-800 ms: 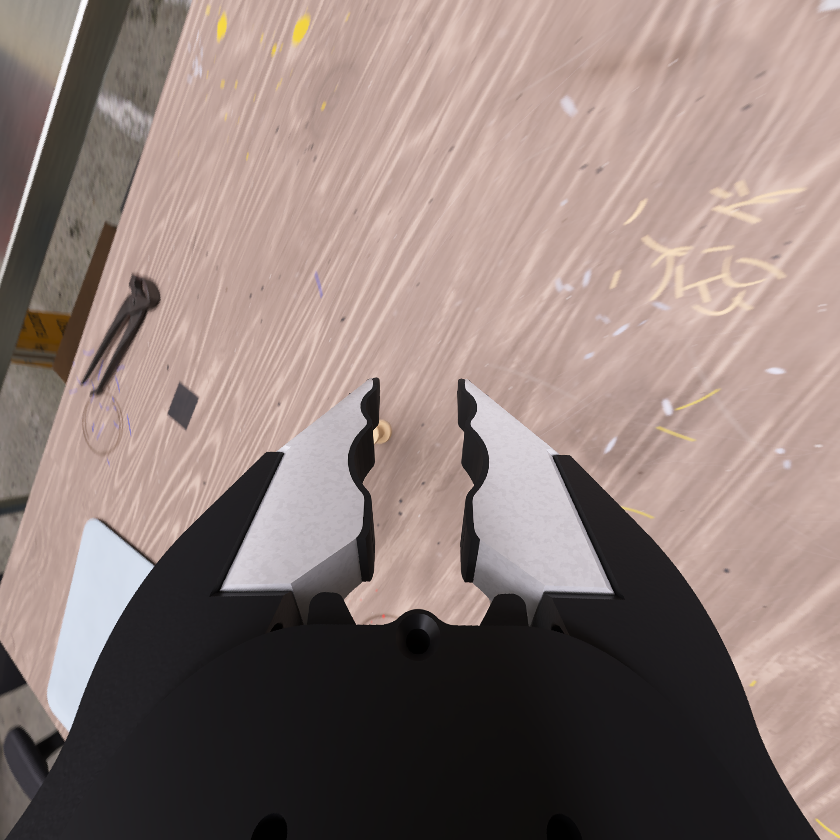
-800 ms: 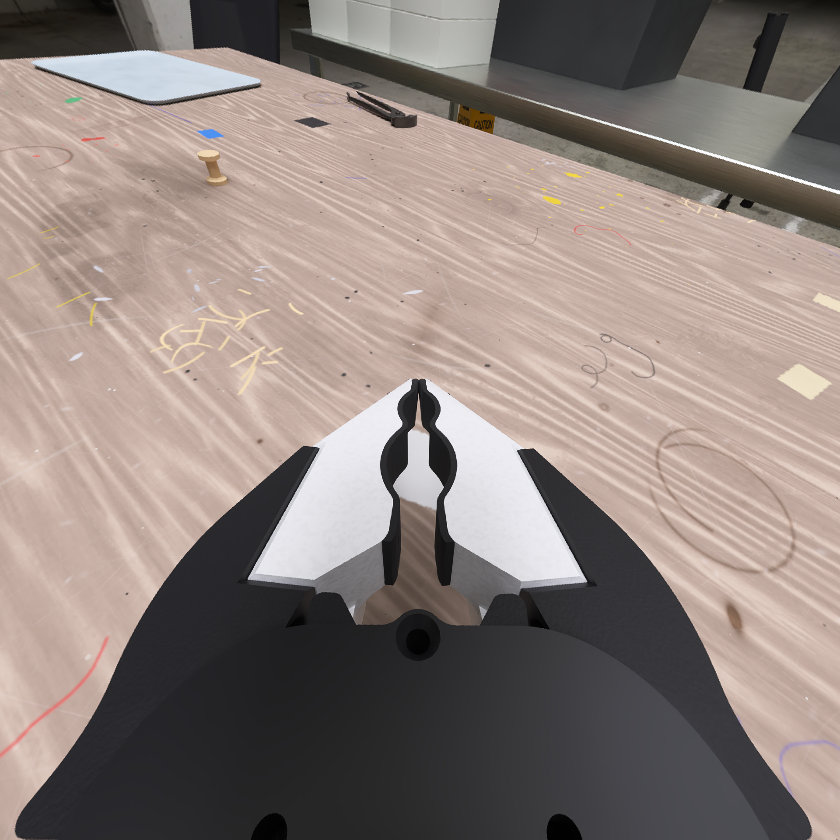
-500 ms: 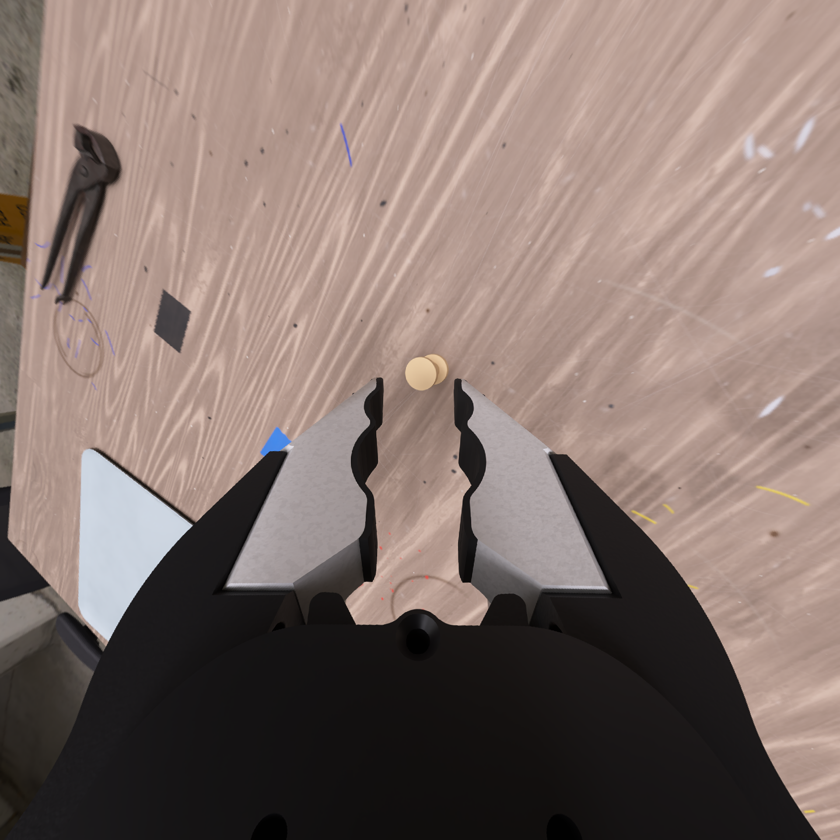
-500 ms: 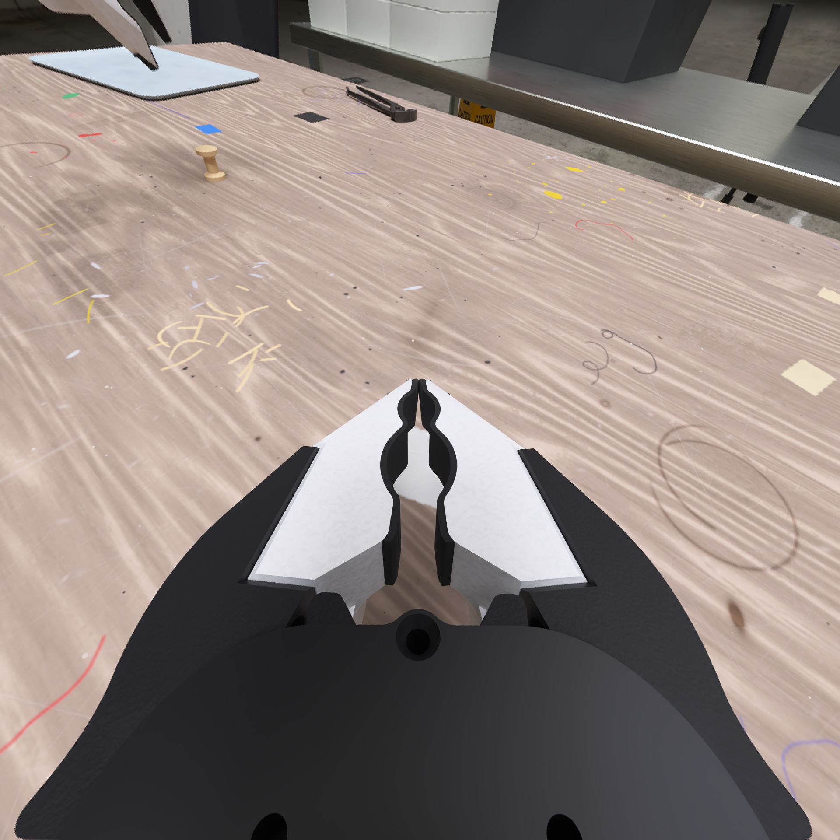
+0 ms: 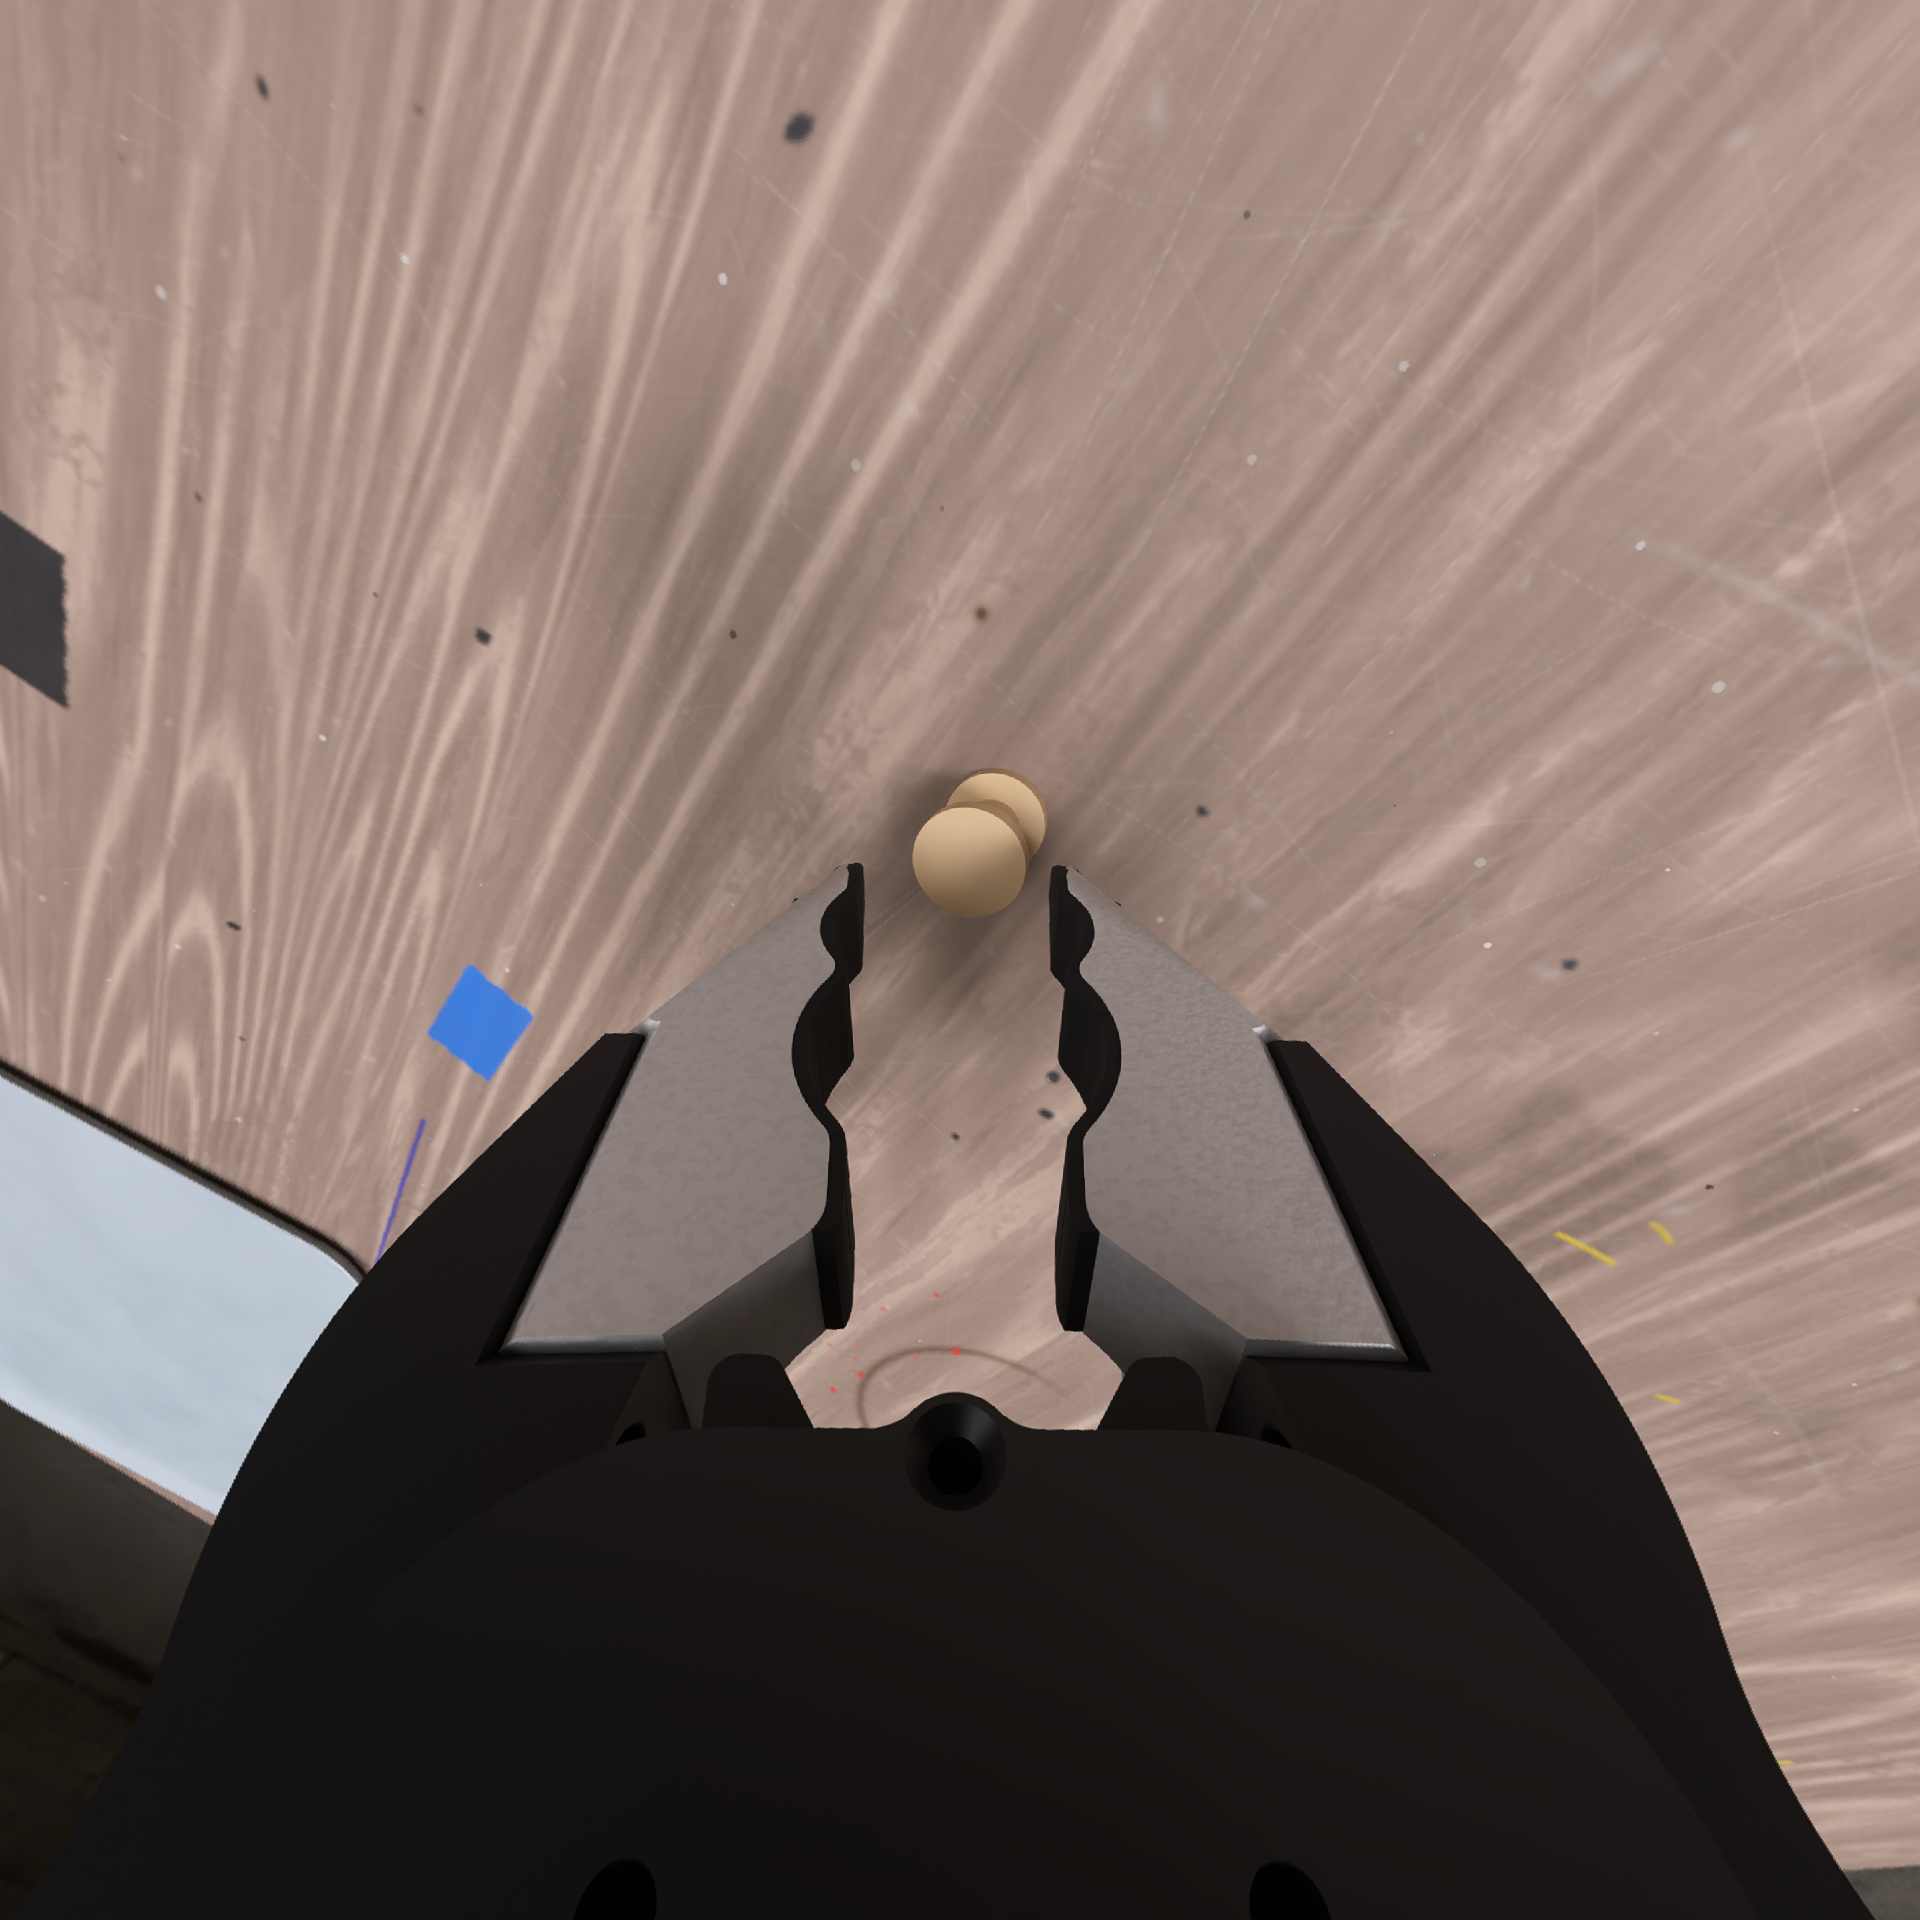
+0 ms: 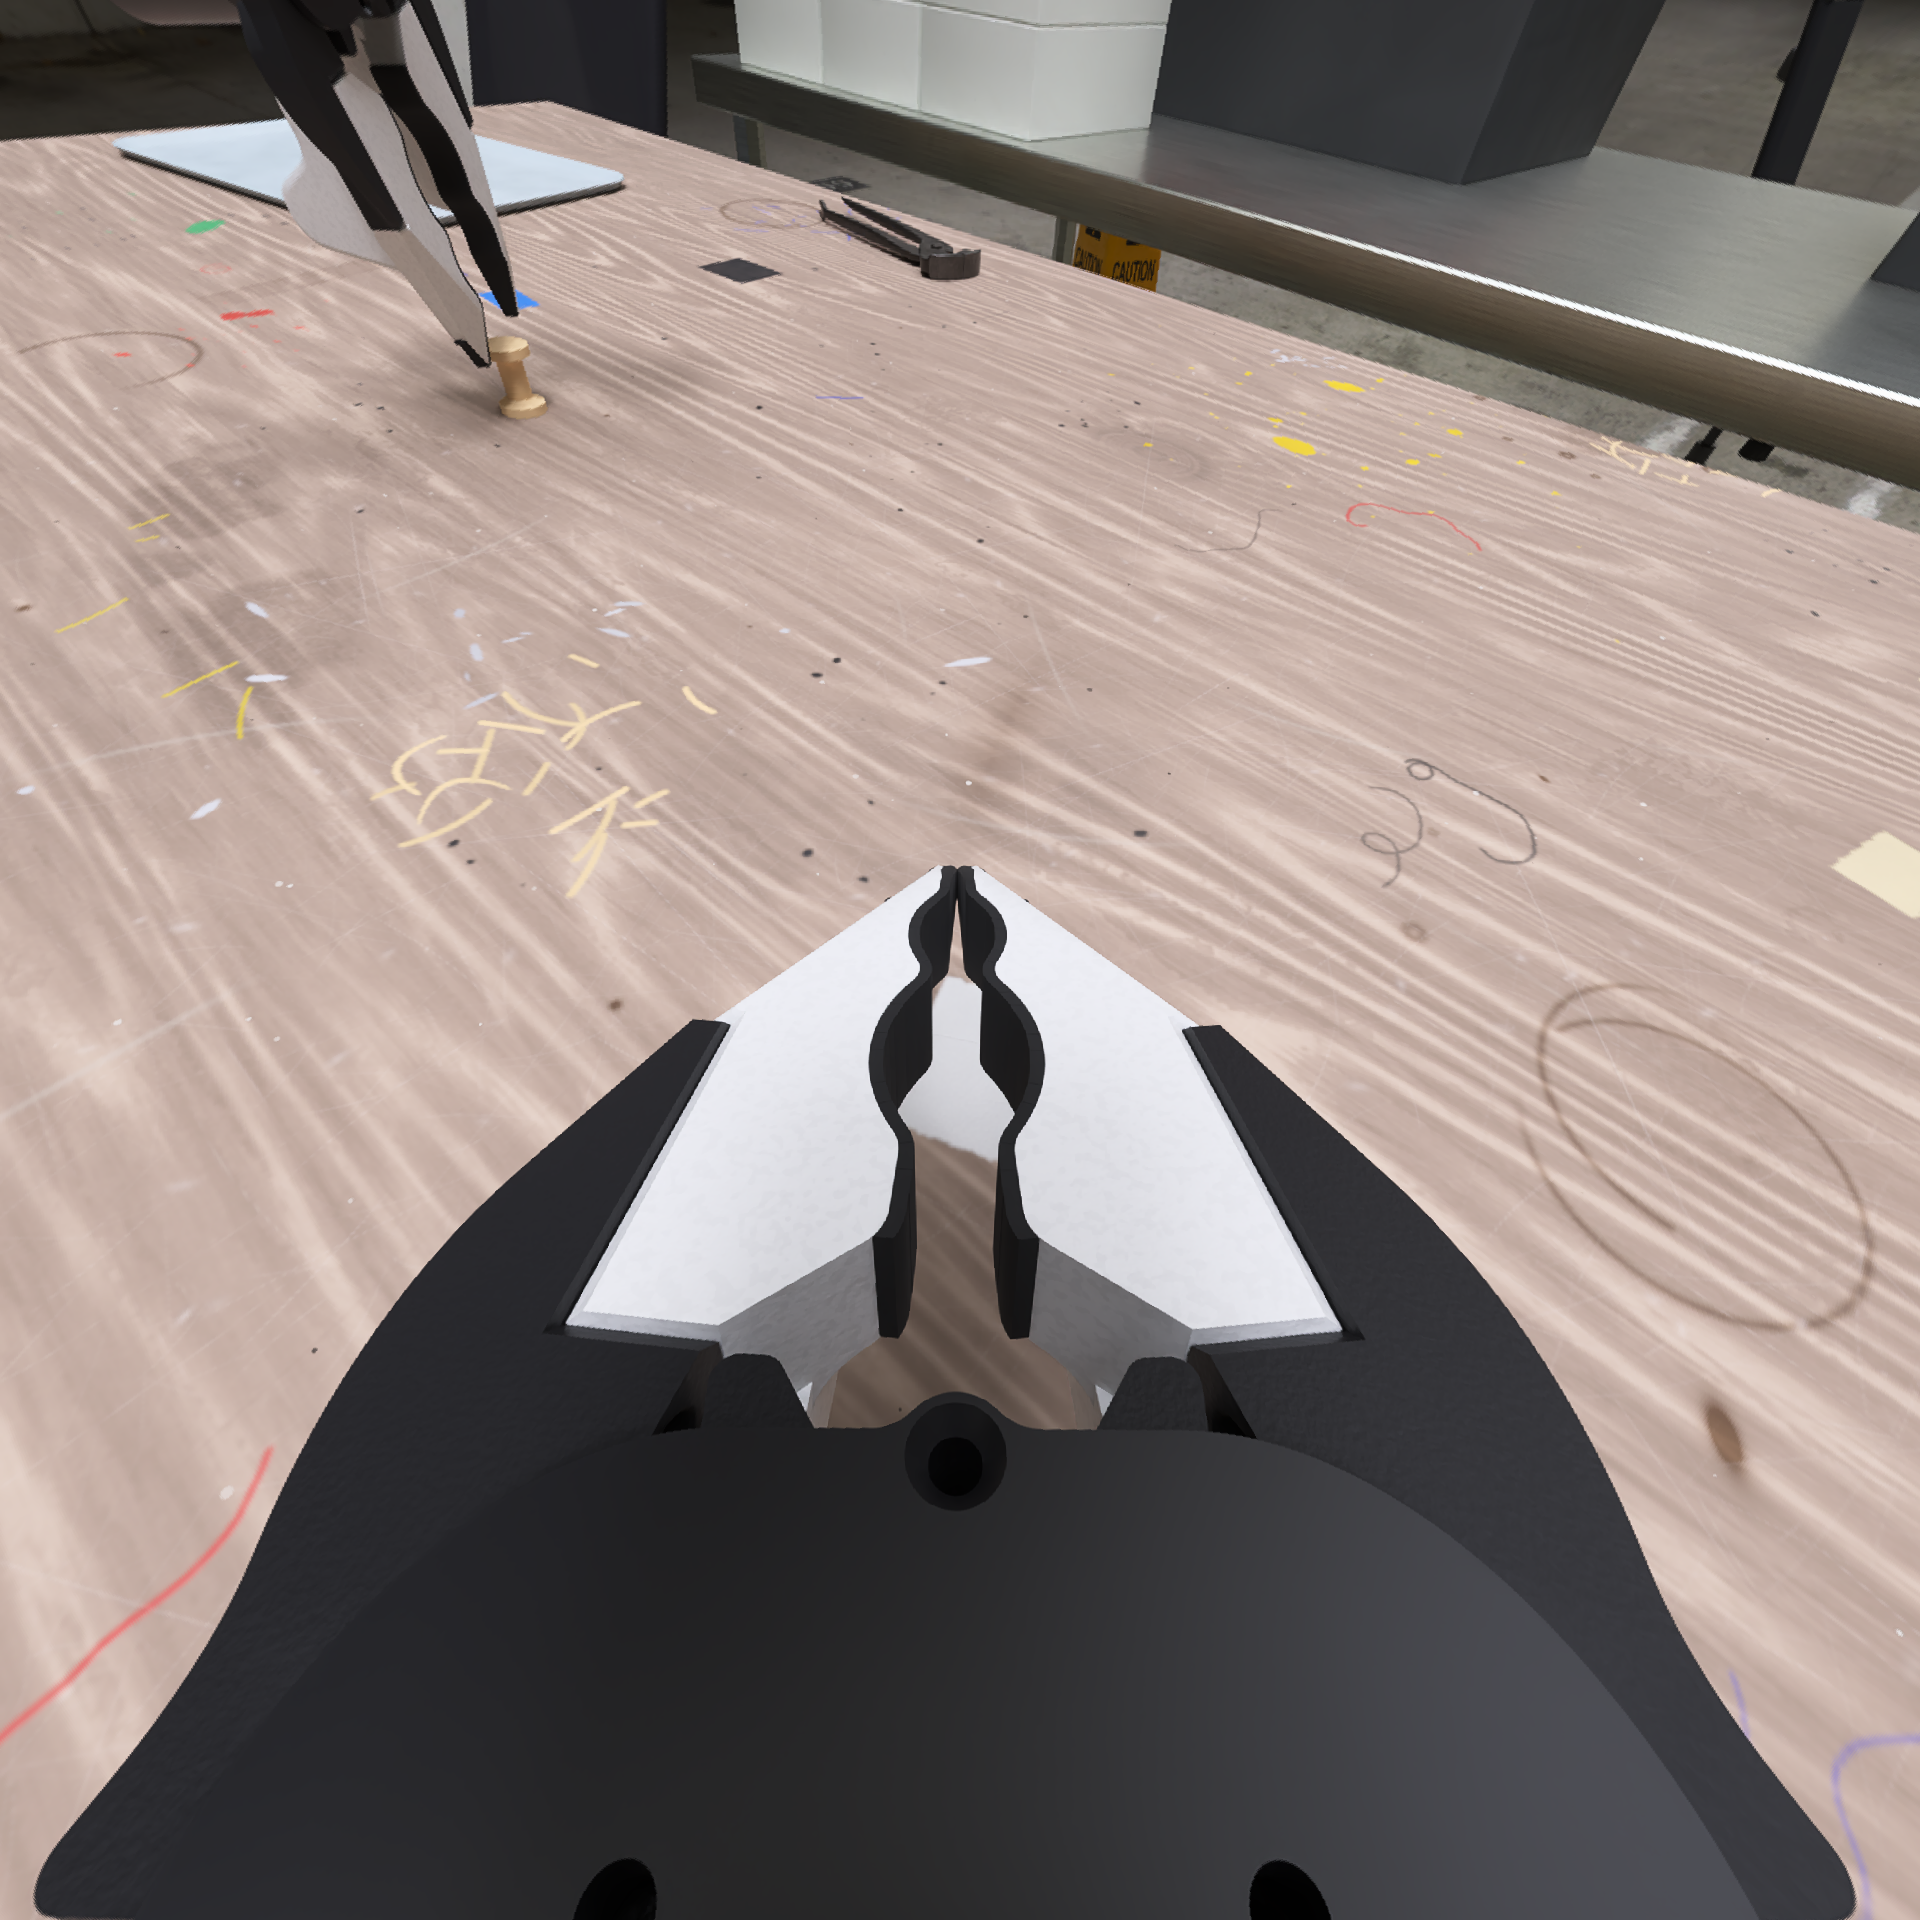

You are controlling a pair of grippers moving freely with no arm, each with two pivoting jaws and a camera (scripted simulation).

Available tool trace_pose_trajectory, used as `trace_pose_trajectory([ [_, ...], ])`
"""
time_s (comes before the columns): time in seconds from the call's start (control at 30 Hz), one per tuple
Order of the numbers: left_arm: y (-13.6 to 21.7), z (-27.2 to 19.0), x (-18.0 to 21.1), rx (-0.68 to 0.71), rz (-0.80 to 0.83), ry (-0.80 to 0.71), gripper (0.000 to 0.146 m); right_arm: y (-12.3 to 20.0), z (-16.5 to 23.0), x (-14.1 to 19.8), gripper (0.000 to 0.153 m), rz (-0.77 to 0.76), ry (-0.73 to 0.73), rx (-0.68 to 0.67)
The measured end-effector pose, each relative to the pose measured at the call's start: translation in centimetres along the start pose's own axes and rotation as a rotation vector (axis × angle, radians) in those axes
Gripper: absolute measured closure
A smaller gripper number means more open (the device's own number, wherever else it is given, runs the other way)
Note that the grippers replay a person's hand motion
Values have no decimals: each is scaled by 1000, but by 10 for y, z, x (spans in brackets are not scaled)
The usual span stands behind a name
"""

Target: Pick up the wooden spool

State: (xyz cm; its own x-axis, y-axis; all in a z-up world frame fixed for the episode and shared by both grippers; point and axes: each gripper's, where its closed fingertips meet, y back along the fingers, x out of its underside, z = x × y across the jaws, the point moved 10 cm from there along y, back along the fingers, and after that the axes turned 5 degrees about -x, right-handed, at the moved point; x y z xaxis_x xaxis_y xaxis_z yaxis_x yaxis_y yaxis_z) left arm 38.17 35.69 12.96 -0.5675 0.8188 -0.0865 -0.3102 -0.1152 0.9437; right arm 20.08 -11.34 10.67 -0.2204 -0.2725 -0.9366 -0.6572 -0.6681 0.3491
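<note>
Left wrist view: camera is looking almost straight down at a pale wood-grain table (image 5: 1351, 520). The left gripper (image 5: 954, 883) is hanging w/ its jaws parted to a moderate gap, holding nothing. The wooden spool (image 5: 971, 857) is sitting just past the fingertips, about centred on the gap but slightly toward the right finger, not yet between the pads. It's showing its round top flange toward the lens, w/ the lower flange peeking out behind, so its long axis is running vertical, approx. along the line of sight. A blue square mark (image 5: 480, 1020) is lying to the left, and a white board (image 5: 125, 1278) is filling the lower-left corner.

Right wrist view: the right gripper (image 6: 954, 878) is sitting low over the near table, tips pinched together w/ nothing in them, well apart from the action. Far upper left, the left gripper is angling down w/ its tips beside the spool's top. The spool is standing upright on one flange, narrow waist between the two flanges. Black pincers (image 6: 904, 239) are lying further back.

Step, in my judgement: the final approach before the grasp. Next move probably needs the left gripper to come a bit lower so the pads straddle the waist, then close. Risk: a fingertip nudging the top flange and tipping the spool.
</note>
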Motion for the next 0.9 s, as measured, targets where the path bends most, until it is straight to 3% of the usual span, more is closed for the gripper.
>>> trace_pose_trajectory([
  [0.23, -17, 0, 0, 36, 59, 26, 109, 0, 1, -1, 153, -3, 2, -3],
  [0.37, -17, 0, 0, 53, 57, 45, 122, 1, 1, -1, 153, -5, 2, -2],
  [0.5, -15, 1, 0, 45, 36, 55, 123, 1, 1, -2, 153, -5, 4, -3],
  [0.73, 7, 2, 4, 15, -15, 55, 123, 1, 2, -2, 153, -4, 5, -4],
  [0.9, 42, 0, 9, -36, -108, 78, 123, 1, 1, -2, 153, -6, 5, 2],
])
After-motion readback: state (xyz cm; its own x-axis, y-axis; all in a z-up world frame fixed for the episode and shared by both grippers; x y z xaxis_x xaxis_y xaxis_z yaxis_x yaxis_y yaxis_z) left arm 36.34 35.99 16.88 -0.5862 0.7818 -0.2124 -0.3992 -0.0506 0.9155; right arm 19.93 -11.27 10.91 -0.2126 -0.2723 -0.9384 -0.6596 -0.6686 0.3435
